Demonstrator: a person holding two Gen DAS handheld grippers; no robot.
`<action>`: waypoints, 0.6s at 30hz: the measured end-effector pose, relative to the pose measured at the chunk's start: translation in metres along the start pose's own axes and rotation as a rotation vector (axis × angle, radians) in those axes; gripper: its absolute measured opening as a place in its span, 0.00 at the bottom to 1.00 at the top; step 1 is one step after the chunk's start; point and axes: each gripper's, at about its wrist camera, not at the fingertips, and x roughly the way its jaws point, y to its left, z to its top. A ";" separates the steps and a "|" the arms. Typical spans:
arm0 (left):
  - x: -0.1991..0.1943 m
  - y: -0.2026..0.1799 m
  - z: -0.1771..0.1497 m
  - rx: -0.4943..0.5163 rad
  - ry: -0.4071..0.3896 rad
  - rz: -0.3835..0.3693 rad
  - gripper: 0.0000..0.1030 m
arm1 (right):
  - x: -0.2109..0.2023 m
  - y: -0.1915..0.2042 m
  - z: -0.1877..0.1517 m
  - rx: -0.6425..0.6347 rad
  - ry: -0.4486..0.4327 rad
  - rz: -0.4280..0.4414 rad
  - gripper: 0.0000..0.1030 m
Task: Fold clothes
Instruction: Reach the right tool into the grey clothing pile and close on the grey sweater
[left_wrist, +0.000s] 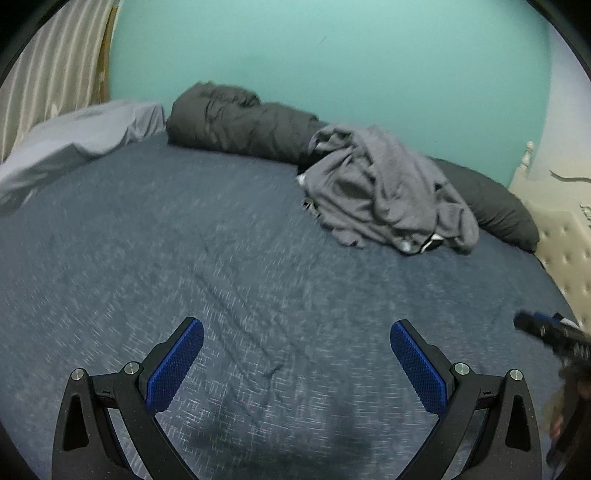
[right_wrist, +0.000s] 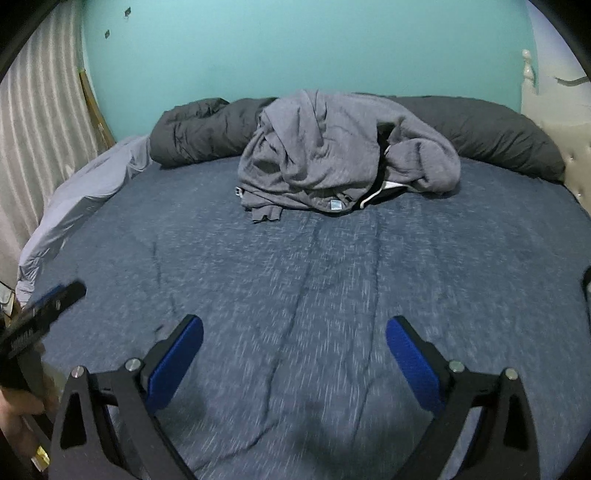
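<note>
Both hand-held grippers hang spread wide and empty over the near edge of the bed (right_wrist: 295, 295): the left hand-held gripper (left_wrist: 296, 363) and the right hand-held gripper (right_wrist: 294, 360). A crumpled grey sweatshirt (right_wrist: 332, 155) lies heaped at the far edge, resting against a rolled dark duvet (right_wrist: 207, 129).

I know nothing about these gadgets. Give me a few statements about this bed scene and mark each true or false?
1. Both grippers, the left gripper and the right gripper, are open and hold nothing. True.
2. The grey clothes are already folded flat. False: they lie in a crumpled heap.
3. The heap rests partly against the dark rolled blanket at the far side of the bed. True.
4. The wall behind the bed is red. False: the wall is turquoise.
5. The bed cover is speckled blue. True.
</note>
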 end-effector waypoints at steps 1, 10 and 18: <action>0.006 0.004 -0.003 -0.007 0.002 0.004 1.00 | 0.013 -0.003 0.005 0.000 0.003 -0.004 0.96; 0.035 0.025 -0.013 -0.060 0.023 0.012 1.00 | 0.112 -0.011 0.060 -0.008 0.015 -0.014 0.94; 0.063 0.045 -0.024 -0.107 0.093 0.030 1.00 | 0.194 0.000 0.115 -0.054 0.014 -0.042 0.94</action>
